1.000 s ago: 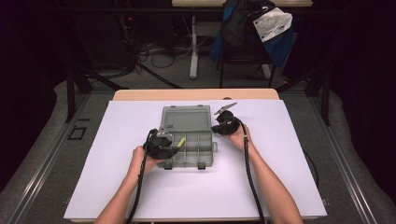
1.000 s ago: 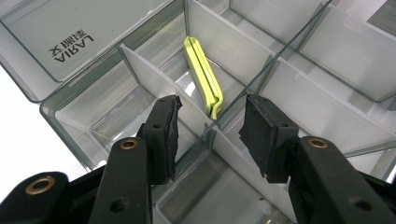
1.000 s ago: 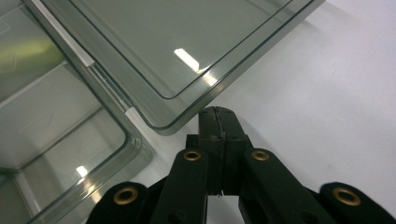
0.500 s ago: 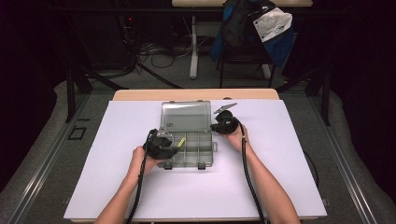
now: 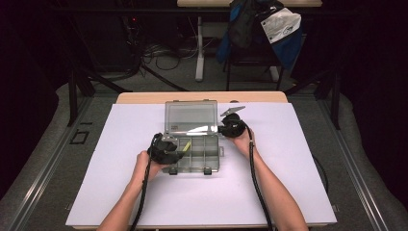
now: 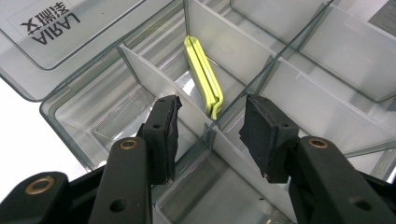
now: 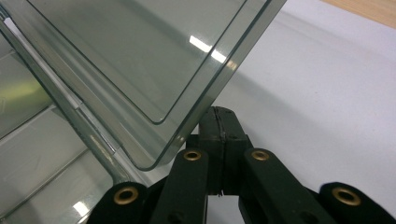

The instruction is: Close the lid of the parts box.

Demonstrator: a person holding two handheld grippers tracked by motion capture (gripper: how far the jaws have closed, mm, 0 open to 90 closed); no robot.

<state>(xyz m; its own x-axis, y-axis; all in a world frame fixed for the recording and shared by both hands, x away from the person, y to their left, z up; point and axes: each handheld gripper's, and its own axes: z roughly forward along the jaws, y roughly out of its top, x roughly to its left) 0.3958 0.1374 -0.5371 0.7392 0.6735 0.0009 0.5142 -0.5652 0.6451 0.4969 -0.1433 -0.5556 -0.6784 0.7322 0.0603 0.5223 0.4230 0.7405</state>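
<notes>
A clear plastic compartment organizer box (image 5: 195, 154) is sitting near the middle of the white table sheet (image 5: 298, 183), its hinged lid (image 5: 190, 117) standing open toward the far side. The right gripper (image 5: 225, 129) is staying at the lid's right corner; in the right gripper view its jaws are clenched tight with nothing between the pads, and the closed tips (image 7: 219, 128) are pressing up against the lid's (image 7: 140, 60) rounded edge, seemingly to prop the lid so that it is not falling shut over the compartments. The left gripper (image 5: 179, 153) is hovering at the box's near-left end. Its jaws are standing released, partly spread over a divider wall (image 6: 187, 109), gripping nothing. Just beyond them a yellow-green plastic clip (image 6: 204, 77) is leaning lengthwise in a narrow compartment, in the near-left part of the box (image 6: 84, 112). The spread looks set to straddle the clip, so the left gripper is probably lining up for a pick while the right one is keeping the way clear.
</notes>
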